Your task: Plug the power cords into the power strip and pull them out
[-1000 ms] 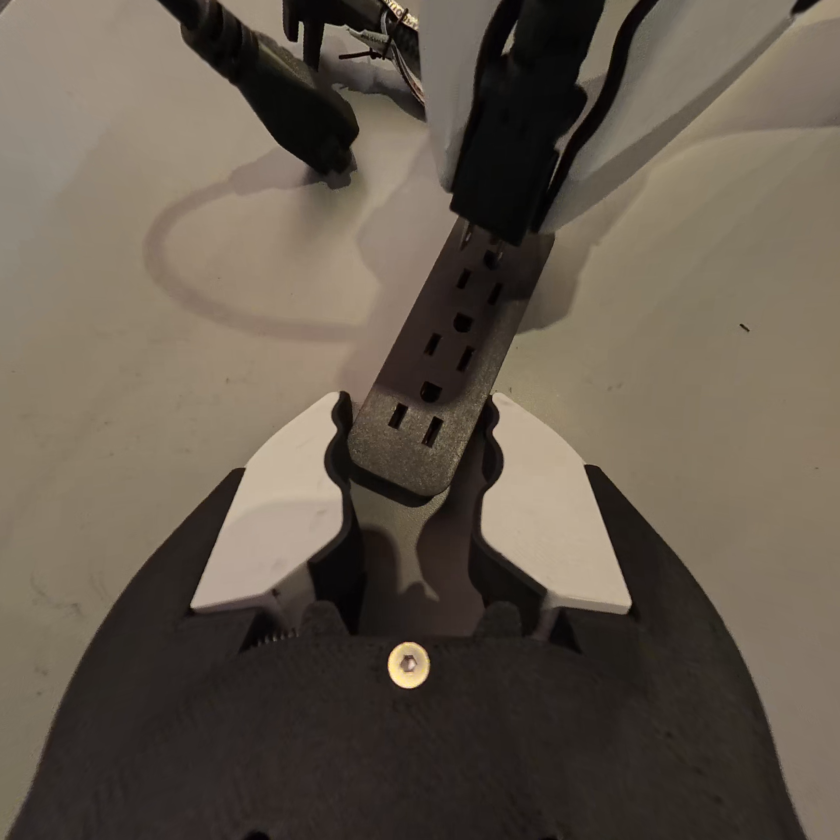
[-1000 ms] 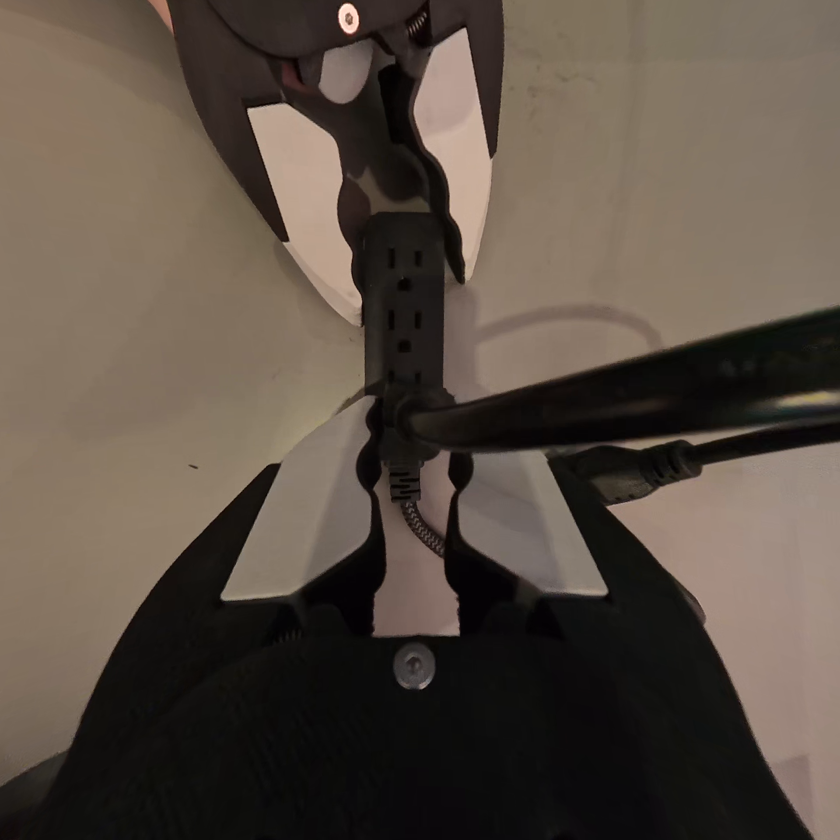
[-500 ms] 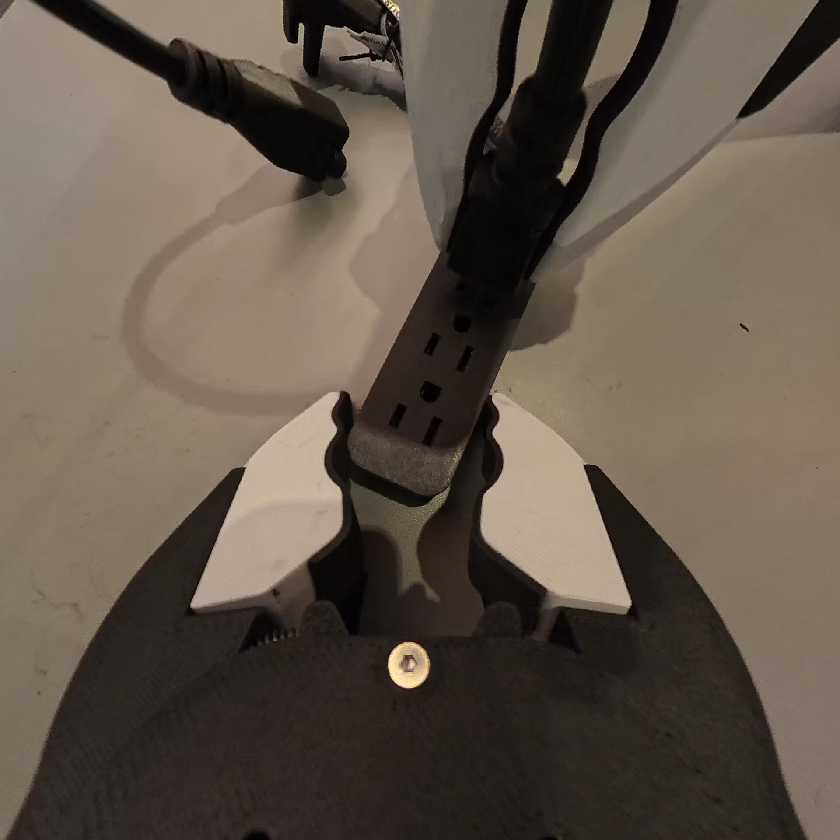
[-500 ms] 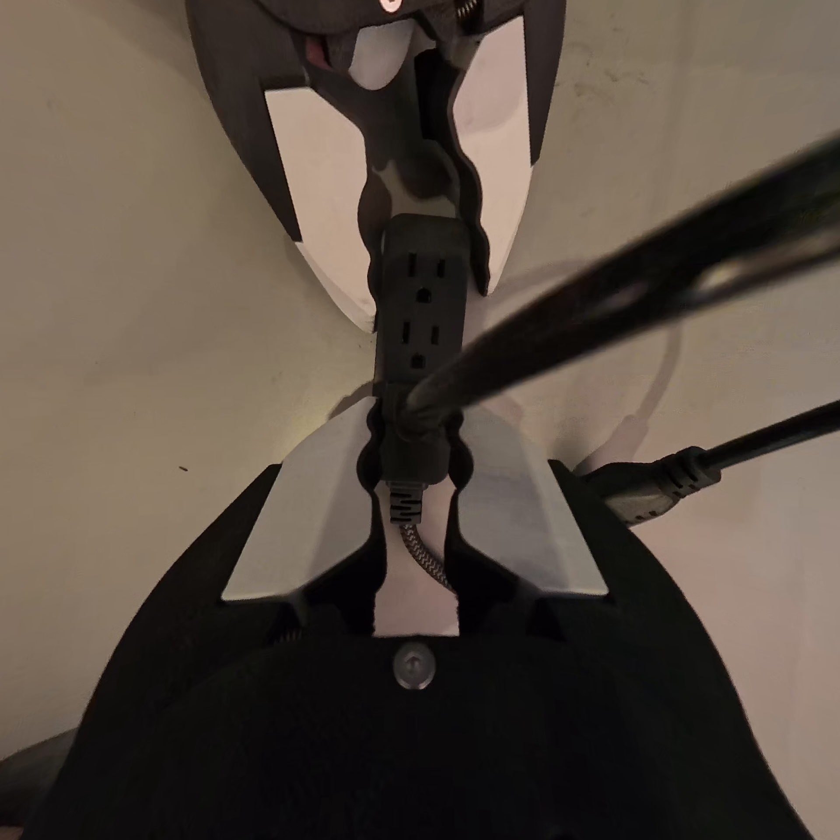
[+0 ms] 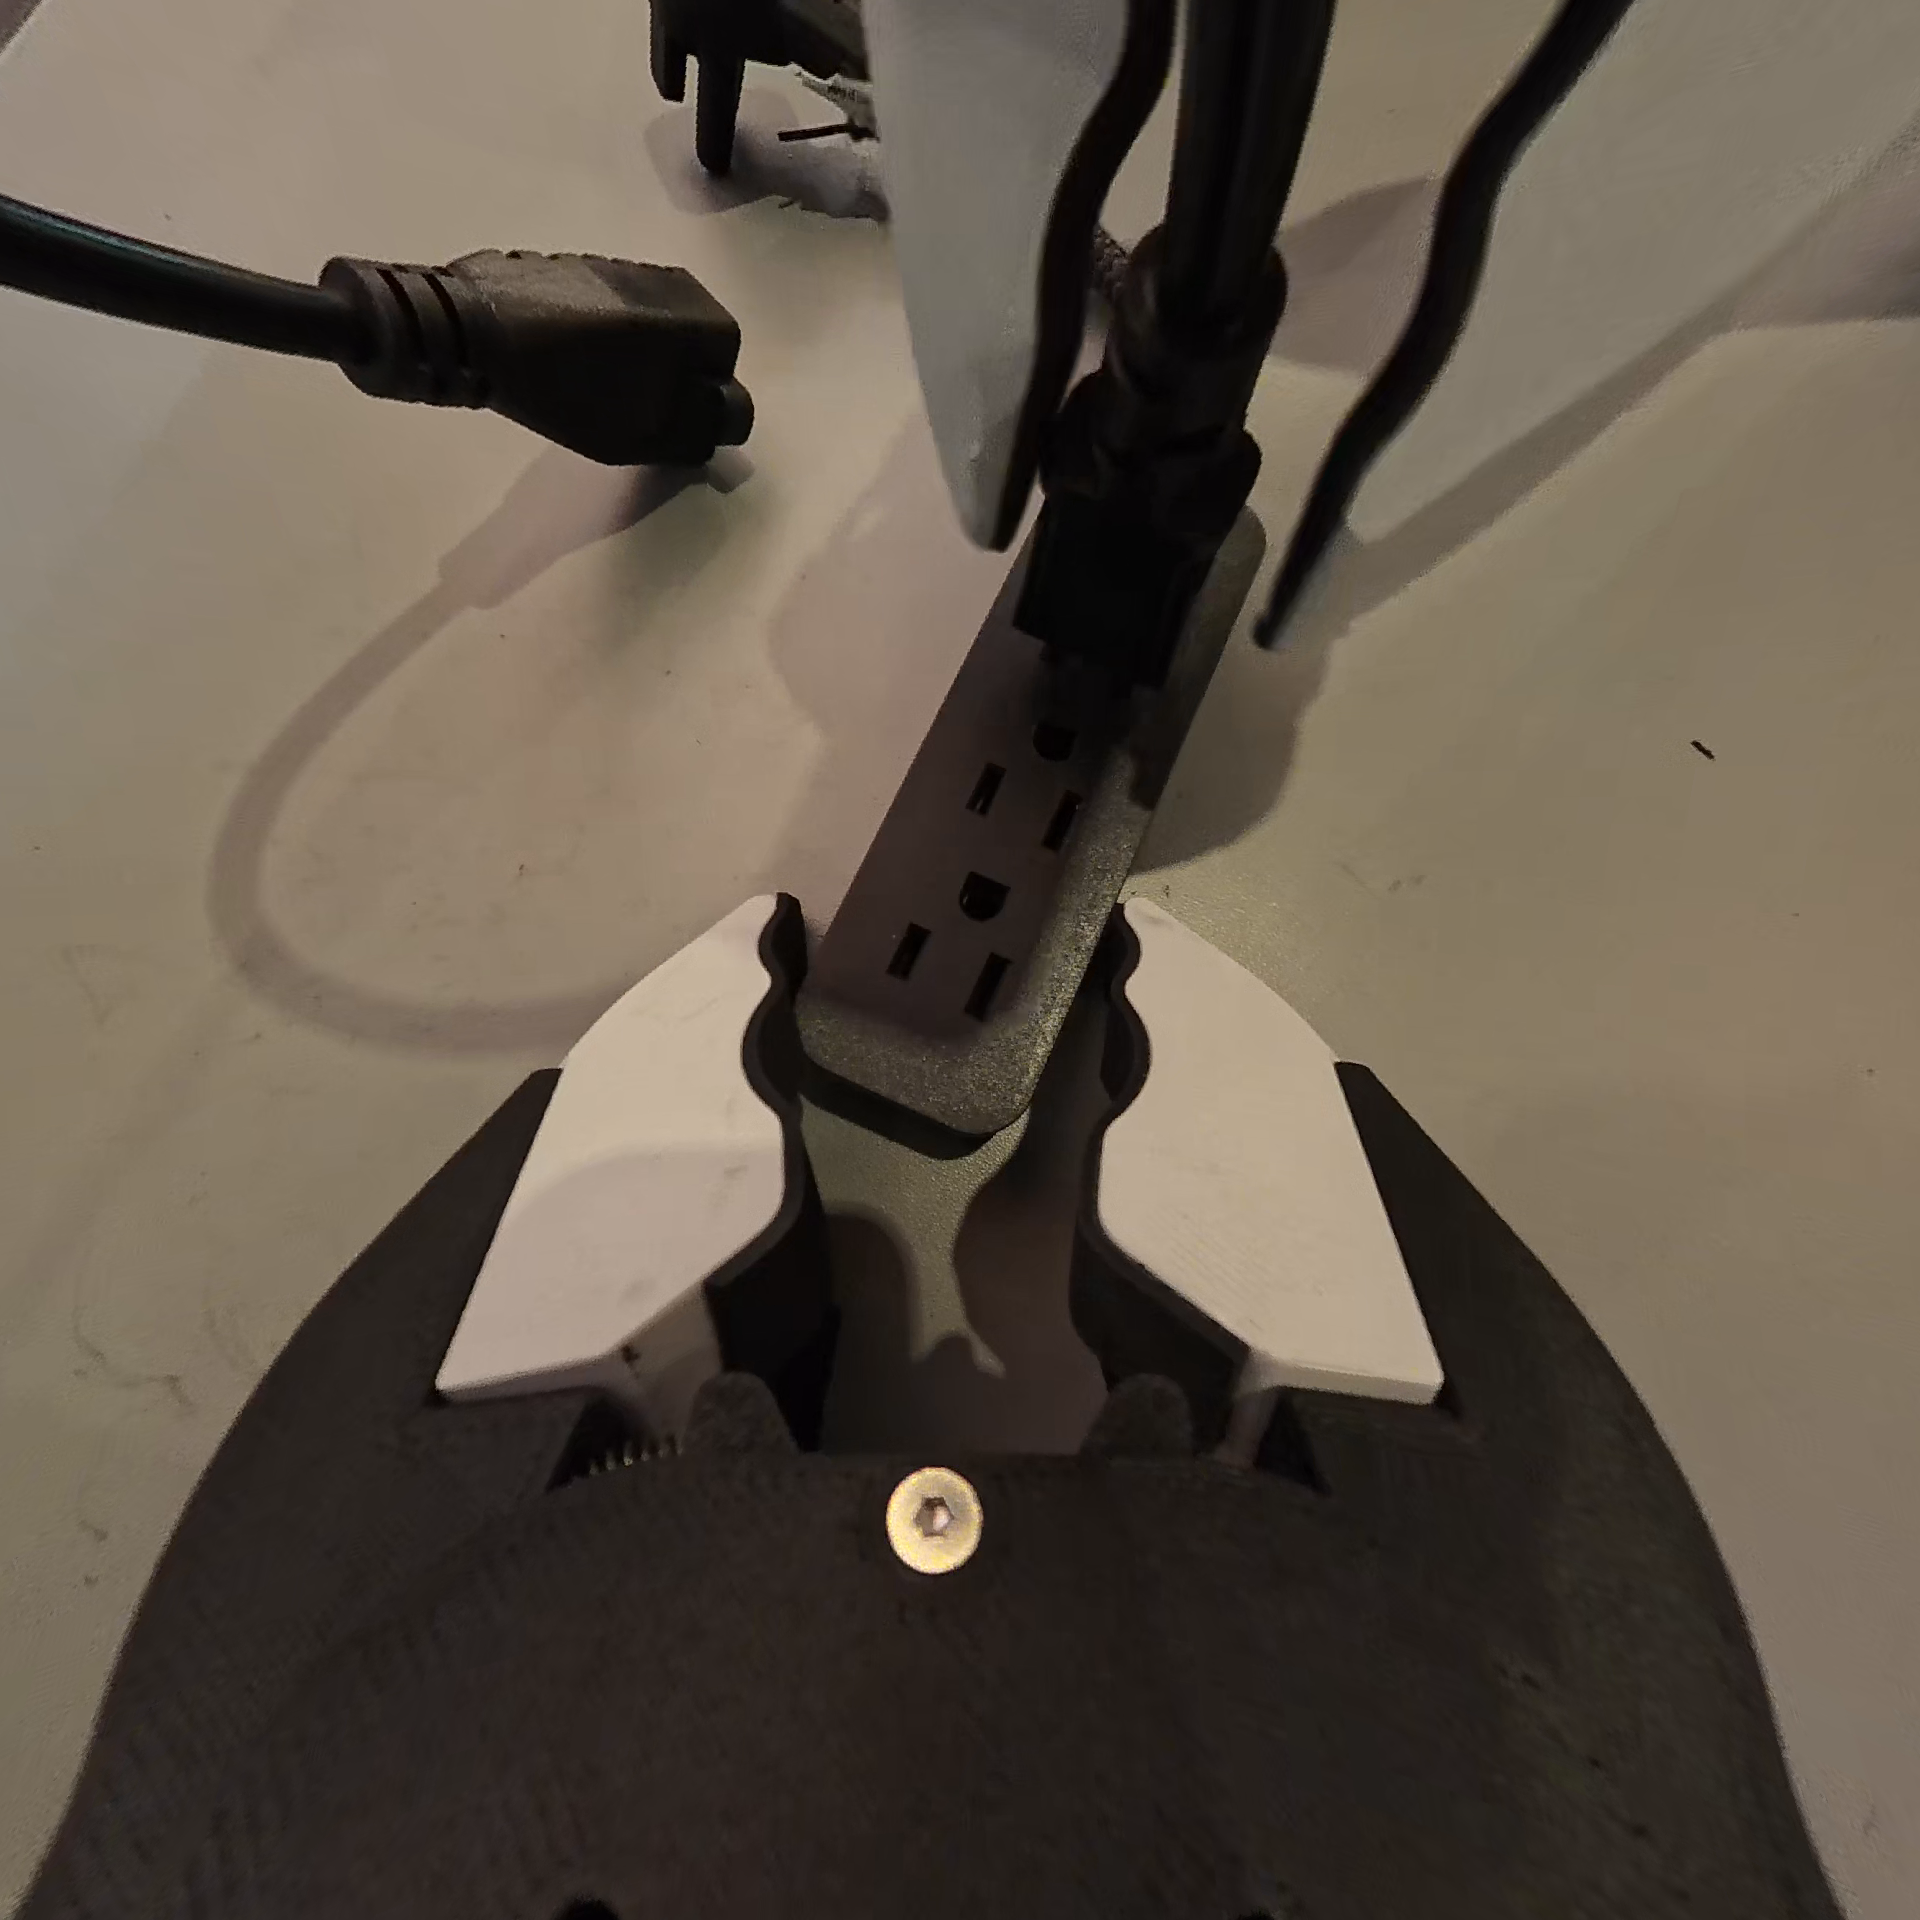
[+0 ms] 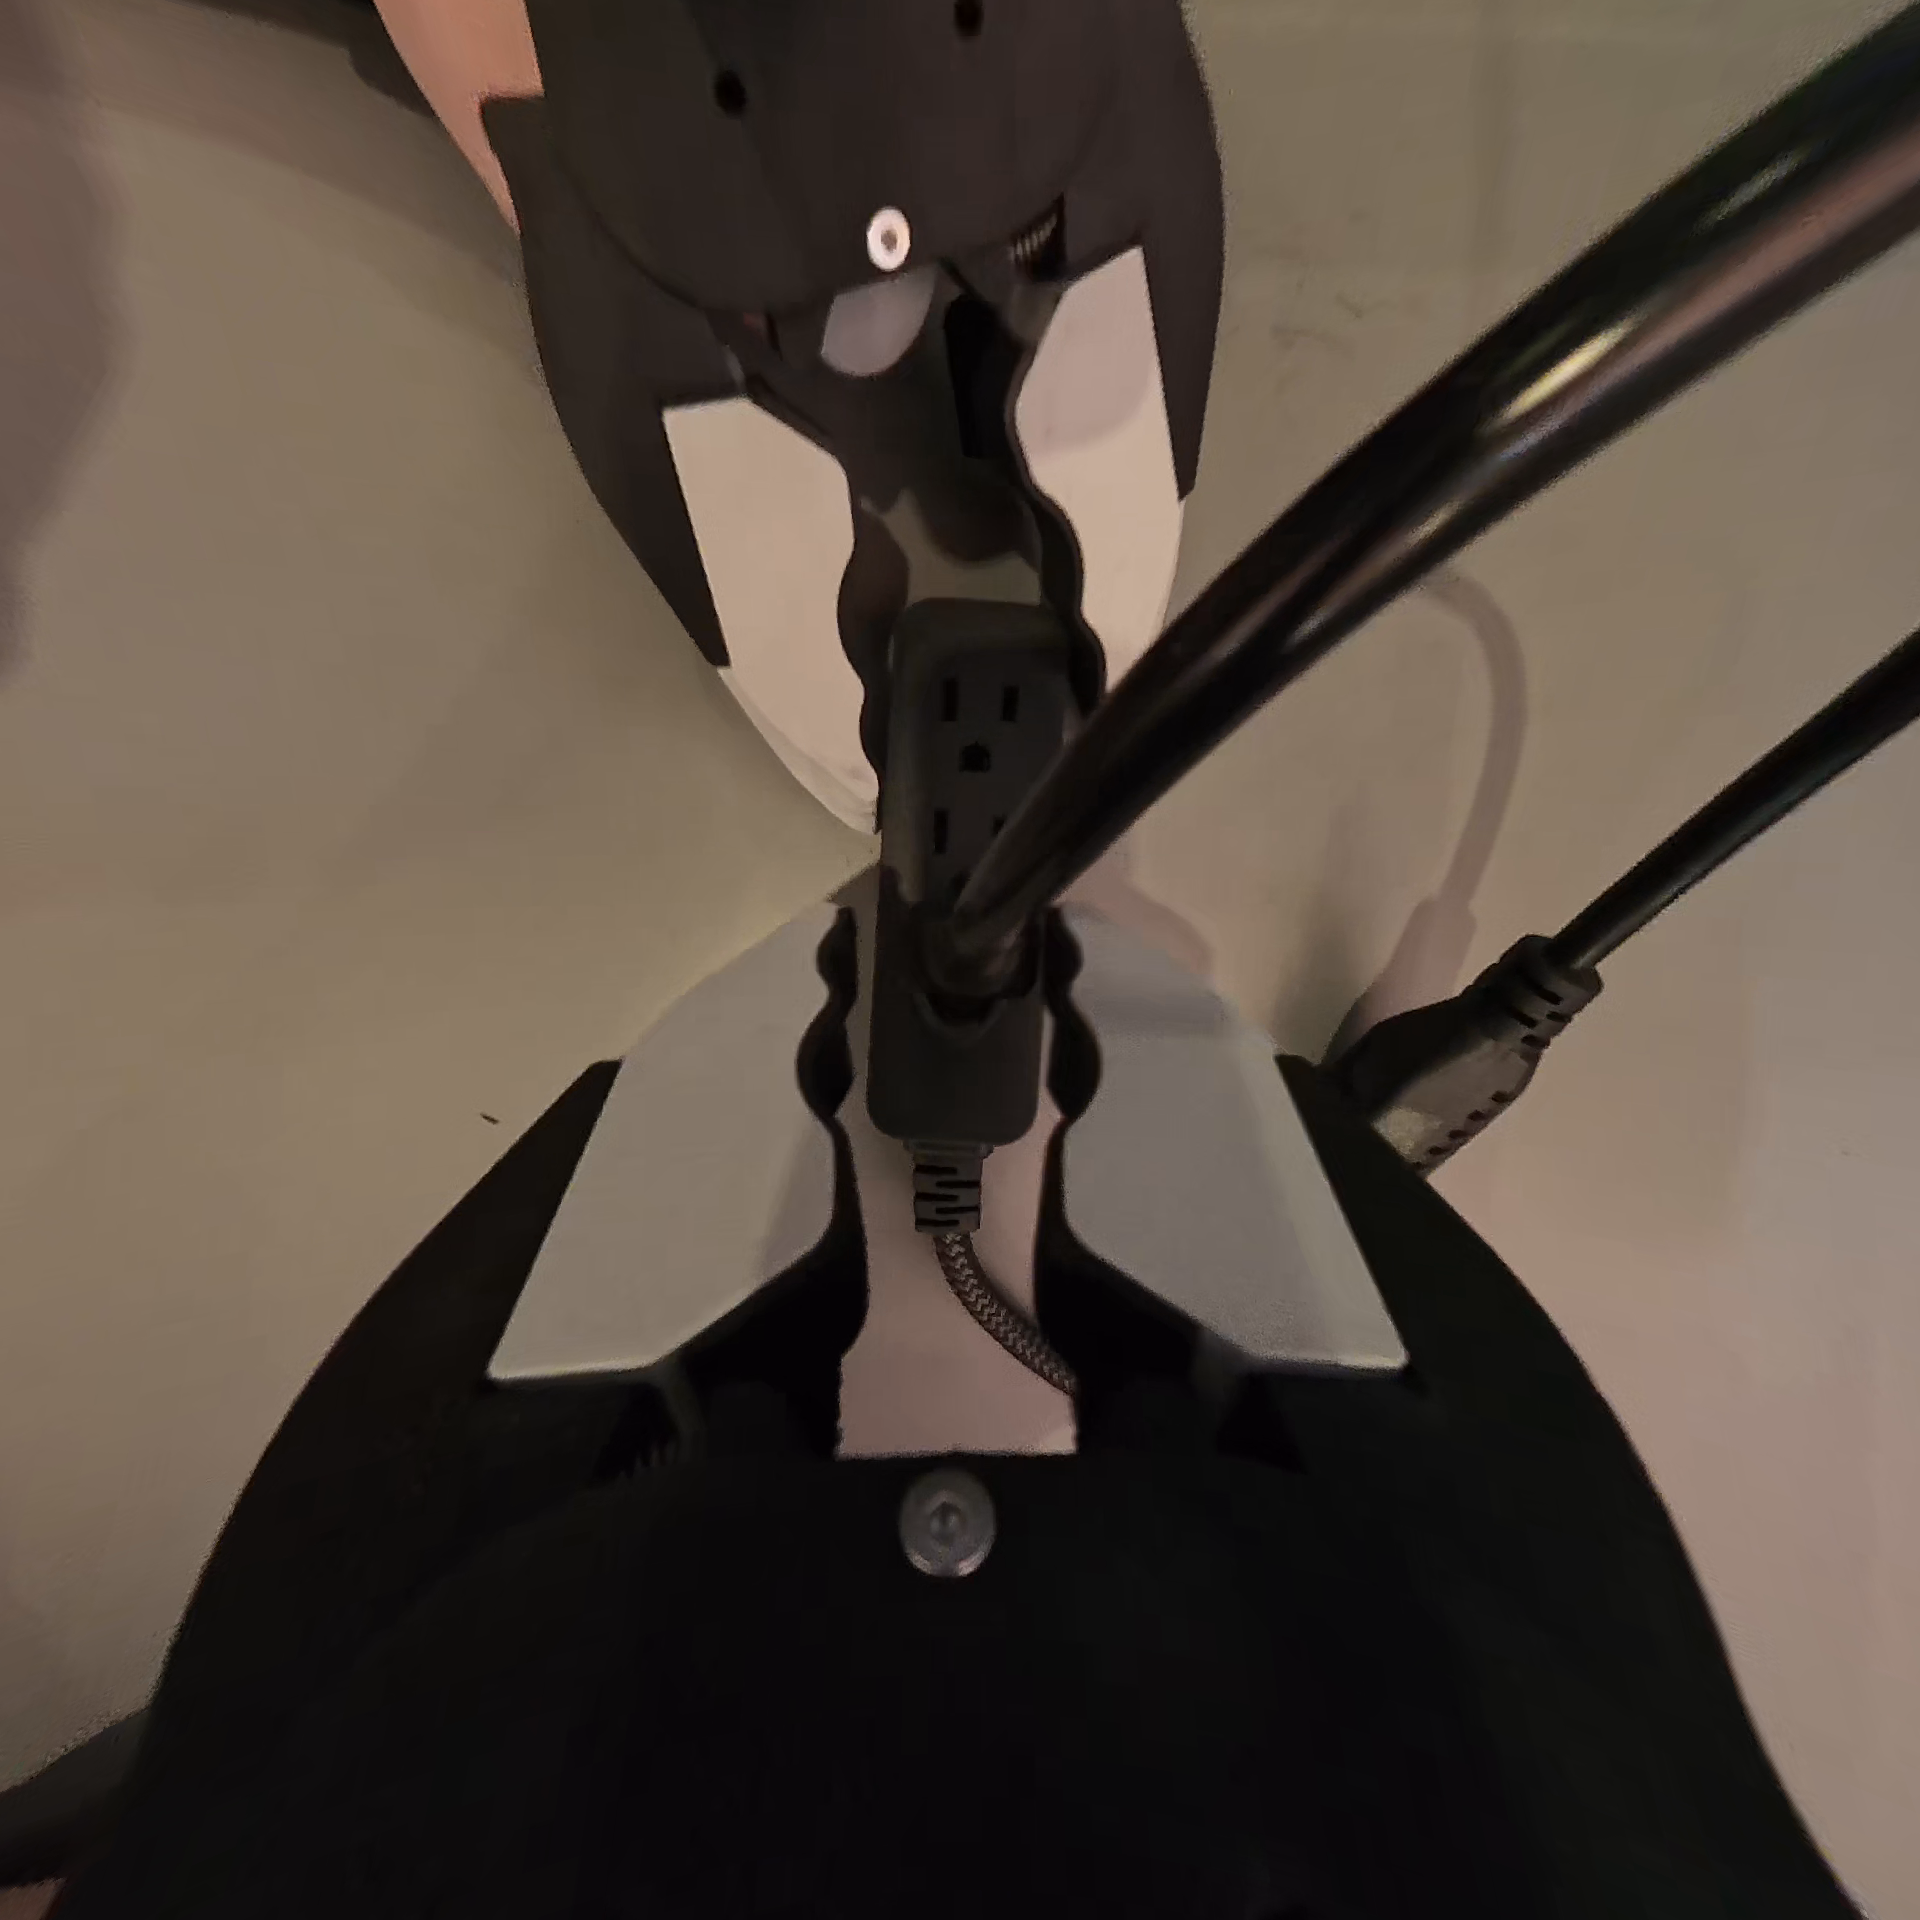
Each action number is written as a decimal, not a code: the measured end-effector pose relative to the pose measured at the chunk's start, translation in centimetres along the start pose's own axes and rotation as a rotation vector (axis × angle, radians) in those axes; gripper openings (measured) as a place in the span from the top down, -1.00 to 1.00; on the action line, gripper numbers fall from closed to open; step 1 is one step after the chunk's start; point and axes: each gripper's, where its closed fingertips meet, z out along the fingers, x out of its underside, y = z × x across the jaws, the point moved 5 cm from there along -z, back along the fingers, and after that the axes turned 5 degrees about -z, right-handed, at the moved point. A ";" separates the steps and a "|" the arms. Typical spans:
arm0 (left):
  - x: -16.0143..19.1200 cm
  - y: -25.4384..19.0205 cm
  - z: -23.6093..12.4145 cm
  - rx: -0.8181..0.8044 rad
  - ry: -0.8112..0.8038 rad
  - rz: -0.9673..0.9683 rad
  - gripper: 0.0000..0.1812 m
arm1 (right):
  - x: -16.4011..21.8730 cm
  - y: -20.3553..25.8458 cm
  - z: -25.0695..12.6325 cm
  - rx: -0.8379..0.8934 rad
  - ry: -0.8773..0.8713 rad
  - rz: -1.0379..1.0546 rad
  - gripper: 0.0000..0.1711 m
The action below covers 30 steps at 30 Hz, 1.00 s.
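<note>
Left claw point(image 5: 951, 997) is clamped on the near end of the black power strip point(image 5: 997, 883), fingers snug vs. both long sides; the strip lies flat on the pale desk point(image 5: 1558, 1039) and runs away up-right. Two free outlets show on the strip's near half. At the far end a black plug point(image 5: 1127, 540) sits in the outlet w/ its cord point(image 5: 1236, 125) rising straight up. Right claw point(image 5: 1132, 561) hangs over that plug, fingers spread wide, a clear gap on each side, not gripping; right wrist view agrees: its white fingers point(image 6: 717, 1174) flank the strip's cord end w/o touching the plug point(image 6: 971, 956). From that view the strip point(image 6: 961, 831) runs away toward the left claw point(image 6: 971, 644), and the strip's own braided cable point(image 6: 997, 1320) exits toward the camera betw. the fingers. Thick black cord point(image 6: 1455, 447) arcs from the plug up to the top-right corner. A second plug point(image 5: 582, 353) lies loose on the desk left of the strip, well apart, cord trailing off the left edge; same plug point(image 6: 1475, 1049) is low-right in right wrist view. More dark cable ends point(image 5: 717, 83) at the far desk edge, too dim to make out.
</note>
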 end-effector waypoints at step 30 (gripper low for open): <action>0.0 0.0 0.0 0.003 0.002 0.000 0.41 | 0.9 0.2 0.9 -0.004 0.201 0.087 0.60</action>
